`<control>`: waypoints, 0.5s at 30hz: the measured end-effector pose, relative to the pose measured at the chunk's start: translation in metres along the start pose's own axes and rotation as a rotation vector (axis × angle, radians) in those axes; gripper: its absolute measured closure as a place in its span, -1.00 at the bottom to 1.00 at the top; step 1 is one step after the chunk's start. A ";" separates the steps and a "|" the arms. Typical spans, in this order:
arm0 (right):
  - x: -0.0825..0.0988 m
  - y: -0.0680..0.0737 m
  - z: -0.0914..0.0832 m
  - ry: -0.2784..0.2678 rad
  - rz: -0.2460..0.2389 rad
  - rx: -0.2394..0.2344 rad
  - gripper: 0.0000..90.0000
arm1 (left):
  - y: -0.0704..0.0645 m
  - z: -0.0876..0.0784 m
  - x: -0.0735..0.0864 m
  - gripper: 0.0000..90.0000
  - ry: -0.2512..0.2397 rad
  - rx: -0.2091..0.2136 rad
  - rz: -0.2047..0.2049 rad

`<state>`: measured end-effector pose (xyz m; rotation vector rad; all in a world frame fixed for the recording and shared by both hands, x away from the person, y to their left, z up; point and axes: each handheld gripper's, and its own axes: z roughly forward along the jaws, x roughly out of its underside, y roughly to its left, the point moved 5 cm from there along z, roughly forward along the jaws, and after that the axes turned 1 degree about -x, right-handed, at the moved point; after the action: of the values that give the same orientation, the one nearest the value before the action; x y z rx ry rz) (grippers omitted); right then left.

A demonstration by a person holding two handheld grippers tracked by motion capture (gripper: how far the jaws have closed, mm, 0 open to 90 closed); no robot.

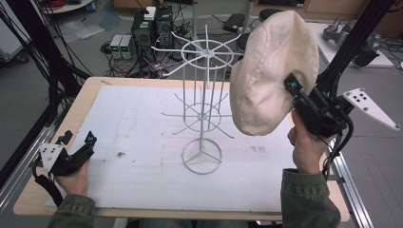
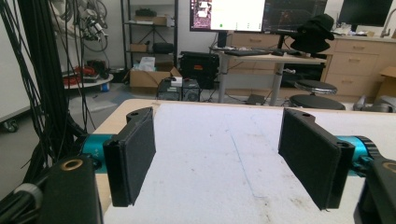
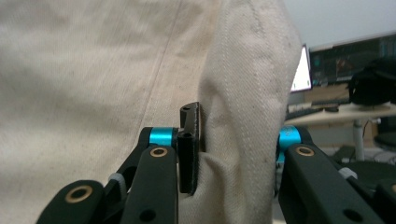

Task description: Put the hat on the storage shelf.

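Cream cloth cap point(image 1: 271, 66) hung clamped in your right gripper point(image 1: 291, 86) jaws, not yet on the wire rack point(image 1: 203, 102); left gripper point(image 1: 78, 141) jaws gaped empty.

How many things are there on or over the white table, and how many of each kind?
Cream hat: 1, held up by the right hand-held gripper
White wire rack: 1, standing on the table
Hand-held grippers: 2, counting the left hand-held gripper with its open jaws
Total: 4
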<state>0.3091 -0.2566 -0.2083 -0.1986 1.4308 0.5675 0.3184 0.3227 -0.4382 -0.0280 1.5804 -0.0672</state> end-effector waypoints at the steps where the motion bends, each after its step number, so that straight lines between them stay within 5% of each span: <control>1: 0.006 -0.001 0.002 0.022 -0.017 0.009 0.51 | 0.000 0.000 0.000 -0.39 0.001 0.000 0.001; 9: 0.022 0.003 0.009 0.122 -0.053 0.003 0.43 | 0.000 0.000 0.000 -0.39 0.000 0.001 0.000; 15: 0.023 0.006 0.009 0.120 -0.077 0.011 0.42 | 0.000 0.000 0.000 -0.39 -0.002 0.000 0.000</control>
<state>0.3151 -0.2414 -0.2280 -0.2819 1.5349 0.4915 0.3183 0.3226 -0.4379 -0.0277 1.5789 -0.0669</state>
